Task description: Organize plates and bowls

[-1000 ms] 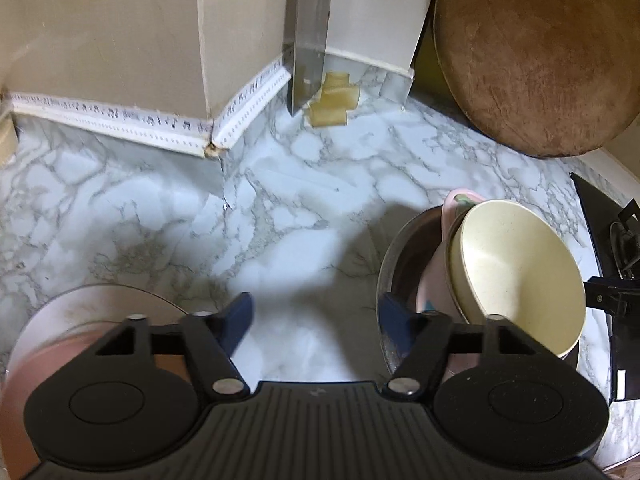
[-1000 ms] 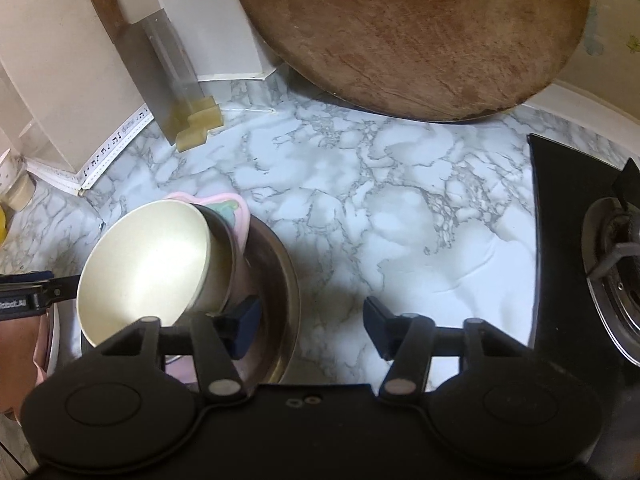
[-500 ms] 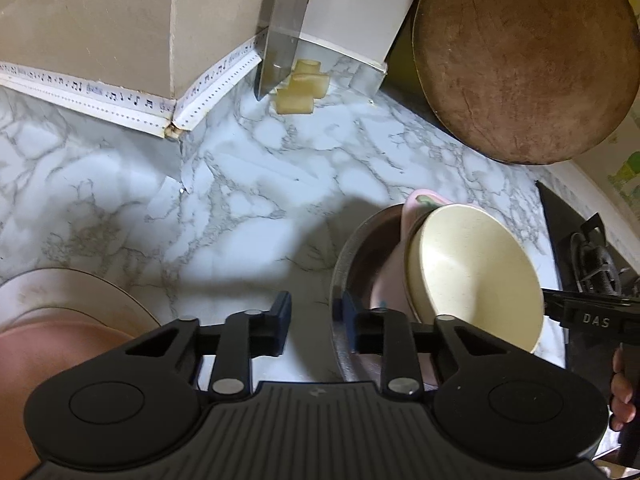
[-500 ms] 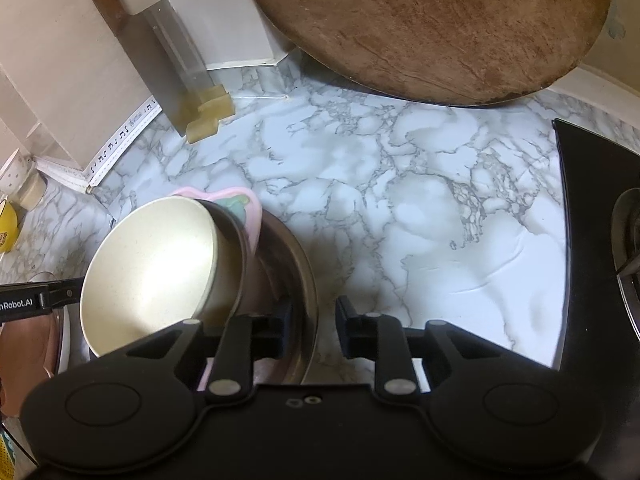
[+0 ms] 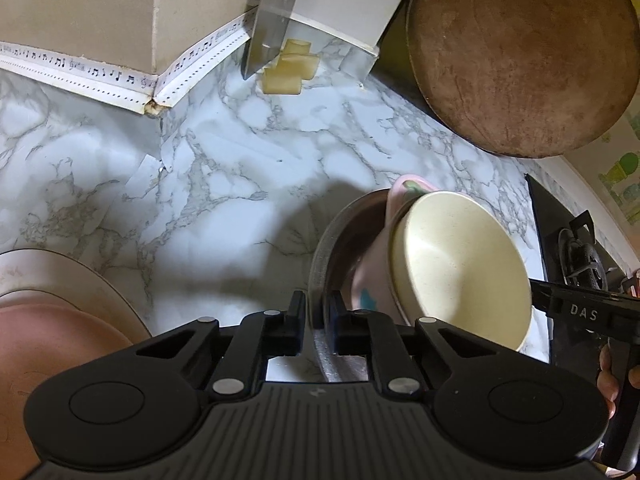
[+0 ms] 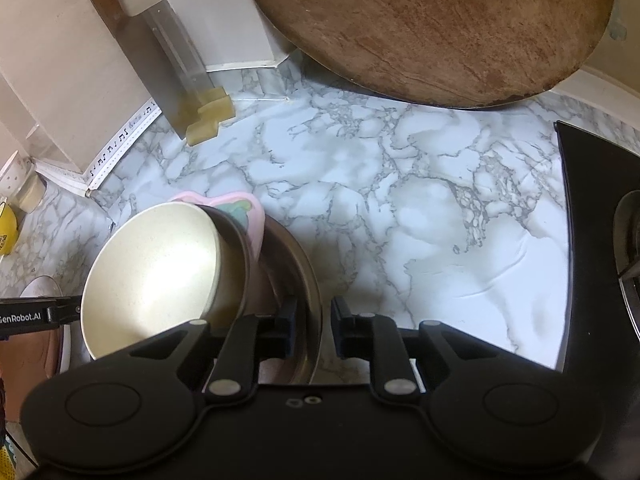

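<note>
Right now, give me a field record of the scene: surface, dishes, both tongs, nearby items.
surface: marble-pattern counter
container: metal basin, holding tilted dishes
dishes: cream bowl leaning on pink dish, both inside the basin
left tongs: jaws closing, basin rim between the pads
right tongs: jaws closing, opposite basin rim between the pads
beside basin: pink plate on a pale plate, at left
back: round wooden board, cleaver leaning on the wall
right edge: black stove top
</note>
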Motion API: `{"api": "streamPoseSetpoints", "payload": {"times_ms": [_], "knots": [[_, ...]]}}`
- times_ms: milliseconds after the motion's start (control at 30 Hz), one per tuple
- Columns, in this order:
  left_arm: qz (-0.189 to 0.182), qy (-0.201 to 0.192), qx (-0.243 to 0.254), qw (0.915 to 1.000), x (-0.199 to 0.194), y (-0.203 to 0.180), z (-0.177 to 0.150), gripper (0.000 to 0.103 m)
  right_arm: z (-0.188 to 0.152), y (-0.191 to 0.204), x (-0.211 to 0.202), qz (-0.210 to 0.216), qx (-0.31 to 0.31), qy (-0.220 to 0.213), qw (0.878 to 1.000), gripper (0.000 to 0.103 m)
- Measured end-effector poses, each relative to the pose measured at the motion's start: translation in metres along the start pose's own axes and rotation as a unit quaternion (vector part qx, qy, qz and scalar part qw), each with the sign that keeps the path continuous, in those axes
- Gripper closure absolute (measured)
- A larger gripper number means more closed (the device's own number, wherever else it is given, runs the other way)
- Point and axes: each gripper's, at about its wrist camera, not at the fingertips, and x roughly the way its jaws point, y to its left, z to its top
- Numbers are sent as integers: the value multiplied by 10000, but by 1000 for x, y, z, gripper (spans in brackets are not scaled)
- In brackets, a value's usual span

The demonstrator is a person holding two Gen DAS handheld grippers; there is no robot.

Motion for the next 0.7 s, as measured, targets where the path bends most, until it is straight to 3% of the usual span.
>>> {"api": "streamPoseSetpoints", "payload": {"times_ms": [233, 700], "knots": [[58, 4, -18, 10000, 0, -1, 0, 95, 3, 1, 0, 0, -25, 9, 10000, 92], [68, -89, 31, 9999, -8, -4, -7, 96, 0, 4, -9, -77, -24, -22, 10000, 93]]}}
